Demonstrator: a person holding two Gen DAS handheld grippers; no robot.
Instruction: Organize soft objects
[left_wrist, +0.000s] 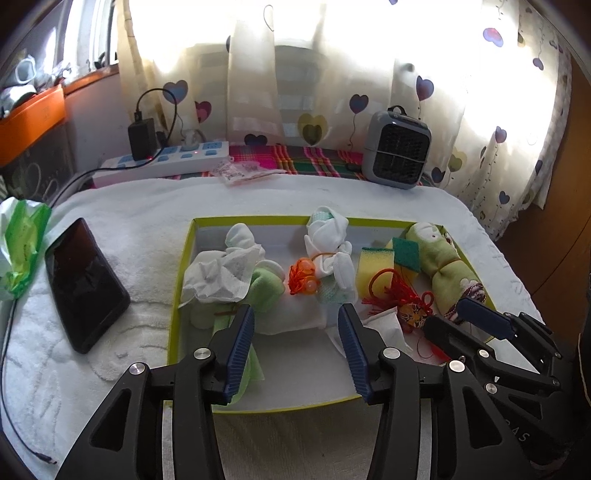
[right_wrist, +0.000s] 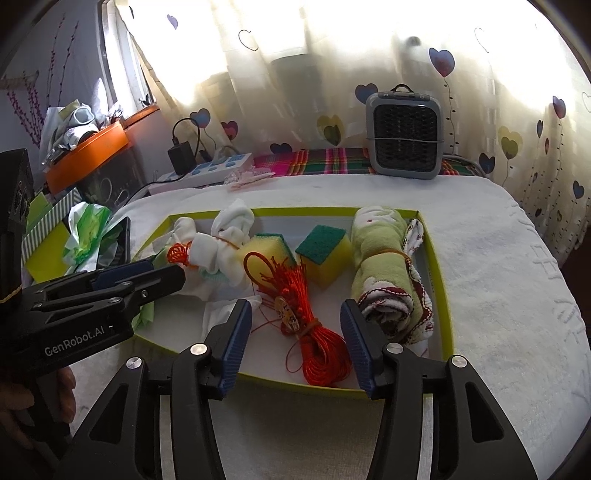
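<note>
Within the green-rimmed box (left_wrist: 181, 266), the near rim is partly hidden behind the left claw (left_wrist: 297, 314). The right claw (right_wrist: 295, 310) covers the rolled green towel's (right_wrist: 380, 258) near end. The phone (right_wrist: 123, 236), left of the box, is mostly hidden by crumpled green plastic (right_wrist: 88, 229).

Our right gripper (right_wrist: 295, 325) hangs with jaws apart over the near edge of the green-rimmed tray (right_wrist: 441, 280), nothing pressed between them. Just beyond lies the red cord bundle (right_wrist: 317, 332), with the rolled green towel (right_wrist: 384, 266) to its right. The left gripper (right_wrist: 147, 275) reaches in from the left, near the white sock bundle (right_wrist: 229, 240).
</note>
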